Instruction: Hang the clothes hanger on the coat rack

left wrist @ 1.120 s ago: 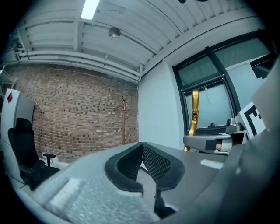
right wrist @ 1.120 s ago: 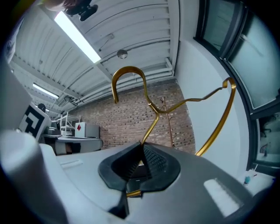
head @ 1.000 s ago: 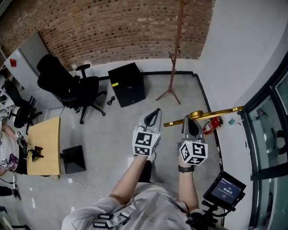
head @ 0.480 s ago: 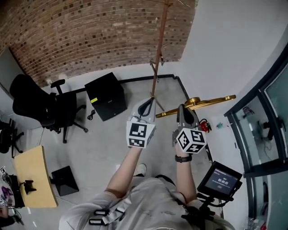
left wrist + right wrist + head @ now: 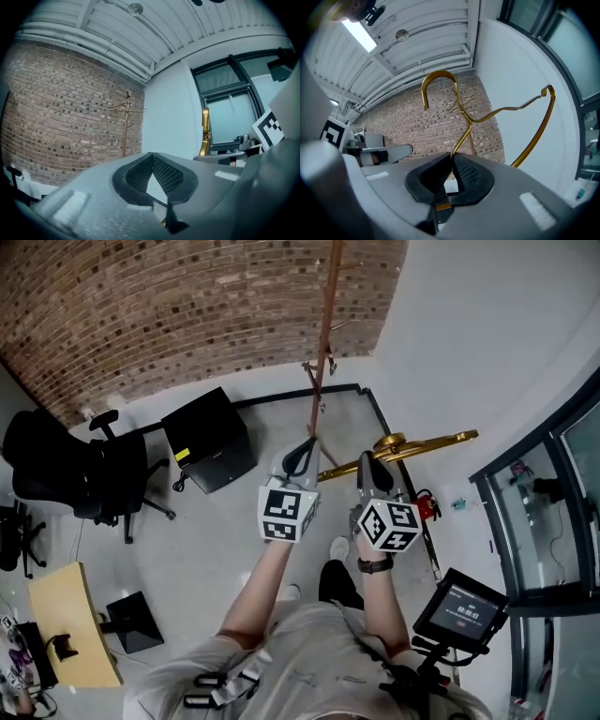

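The right tongs (image 5: 367,465) are clamped shut on the thin neck of a gold clothes hanger (image 5: 431,442). In the right gripper view the wire runs up from between the pads to an open hook (image 5: 433,82), with one arm of the hanger curving away to the right. In the head view the hanger lies roughly level in the air, reaching from the tongs toward the white wall on the right. It is apart from the coat rack (image 5: 325,334). The rack is a slim reddish-brown pole with short pegs, standing in the corner where the brick wall (image 5: 187,306) meets the white wall. In the head view it stands just ahead of the two tongs. The left tongs (image 5: 306,444) are held up just beside the right ones. Their pads meet at the tips and nothing is between them, and the left gripper view shows the rack standing upright ahead against the brick. On the floor to the left are a black cabinet (image 5: 208,439) and a black office chair (image 5: 80,474). A yellow tabletop (image 5: 66,615) sits farther left, near the lower edge. A small red item (image 5: 429,507) lies by the wall on the right, and a dark screen (image 5: 464,607) shows at the lower right.
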### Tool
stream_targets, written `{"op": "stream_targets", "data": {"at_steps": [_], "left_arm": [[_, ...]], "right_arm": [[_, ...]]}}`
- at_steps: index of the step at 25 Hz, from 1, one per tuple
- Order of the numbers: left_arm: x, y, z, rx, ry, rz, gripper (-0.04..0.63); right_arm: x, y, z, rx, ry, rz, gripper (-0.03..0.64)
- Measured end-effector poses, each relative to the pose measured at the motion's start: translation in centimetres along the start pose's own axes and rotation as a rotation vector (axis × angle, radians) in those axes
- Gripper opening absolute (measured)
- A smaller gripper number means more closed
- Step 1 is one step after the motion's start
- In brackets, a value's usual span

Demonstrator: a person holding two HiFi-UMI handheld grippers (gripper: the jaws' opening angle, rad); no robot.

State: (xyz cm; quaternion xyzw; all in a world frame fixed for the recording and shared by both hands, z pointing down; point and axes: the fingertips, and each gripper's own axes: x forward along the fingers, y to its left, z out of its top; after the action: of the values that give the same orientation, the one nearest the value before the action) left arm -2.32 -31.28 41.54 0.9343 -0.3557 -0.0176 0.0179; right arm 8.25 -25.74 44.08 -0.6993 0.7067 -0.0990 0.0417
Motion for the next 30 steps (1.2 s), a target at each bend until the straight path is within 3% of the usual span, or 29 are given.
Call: {"op": "stream_targets", "data": {"at_steps": [12,21,30], "left_arm": [[17.0,2.4,3.5,0.056,-0.024,0.109,0.000],[21.0,3.9,-1.3,0.060,0.096,0.195,0.000],[26.8,9.5,-1.6,0.058,0.083,0.210,0.000]], "right_arm": [[15.2,-10.8,6.0,0.055,-0.047,0.126,0.035],[20.4,-16.0,2.0,0.157,0.040,0.153,0.023],[29.1,-17.1,1.7,0.181,0.064,0.158,0.038]]}}
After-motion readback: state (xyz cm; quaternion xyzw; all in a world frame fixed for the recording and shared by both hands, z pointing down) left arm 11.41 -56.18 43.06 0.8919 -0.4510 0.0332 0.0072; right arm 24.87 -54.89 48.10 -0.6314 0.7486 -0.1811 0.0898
